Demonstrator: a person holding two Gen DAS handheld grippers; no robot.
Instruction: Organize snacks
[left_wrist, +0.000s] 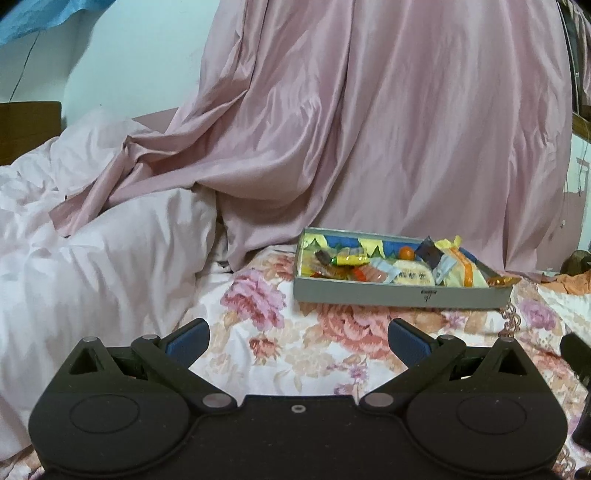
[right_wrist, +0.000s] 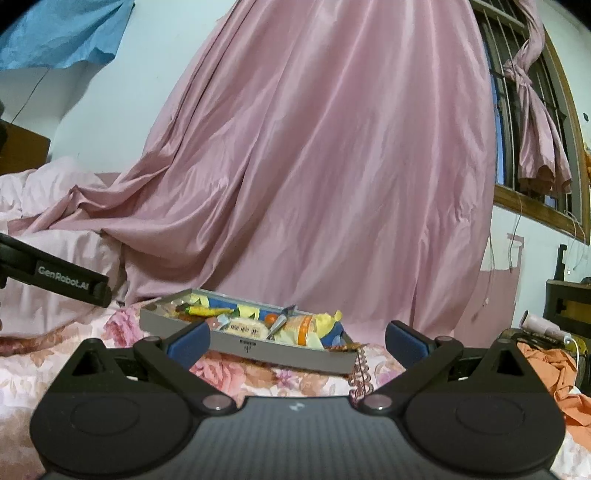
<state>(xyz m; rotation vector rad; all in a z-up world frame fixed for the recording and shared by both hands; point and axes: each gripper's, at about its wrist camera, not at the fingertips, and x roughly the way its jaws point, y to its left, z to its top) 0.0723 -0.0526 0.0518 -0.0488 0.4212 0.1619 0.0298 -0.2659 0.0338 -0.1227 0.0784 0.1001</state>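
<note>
Snacks heaped in a shallow grey box (left_wrist: 402, 295) on the floral bedspread (left_wrist: 280, 332) — wrapped candies, a round pale rice-cake packet (left_wrist: 412, 273), a yellow-orange bag (left_wrist: 463, 271), a small orange ball-shaped sweet (left_wrist: 406, 252), a green-and-yellow stick wrapper (left_wrist: 349, 260). Sits ahead of both grippers, right of centre in the left wrist view, nearly dead ahead in the right wrist view (right_wrist: 258, 341). All jumbled together, one orange wrapper (left_wrist: 502, 282) poking over the right end of the rim.

Left gripper (left_wrist: 298, 341) spread wide and empty, hovering low over the bedspread, short of the box. Right gripper (right_wrist: 295, 341) likewise splayed with nothing between its blue pads (right_wrist: 188, 341), the box framed between them yet not touched. Looks like the very start — approach only, no packet lifted, no sorting visible. Next move probably calls for easing one gripper forward over the near wall, dropping onto a single packet and pinching it without dragging its neighbours; the overhanging wrapper seems the easiest first pick.

Behind the box, a pink satin curtain (left_wrist: 369, 129) draping down onto the bed, its folds just beside the far wall. Rumpled pale pink quilt (left_wrist: 92, 258) to the left, well apart. Pink tasselled trim (right_wrist: 360, 373) near the box's right corner, orange cloth (right_wrist: 546, 373) further right. Soft bedding under the box — likely to tilt or slide if pushed.
</note>
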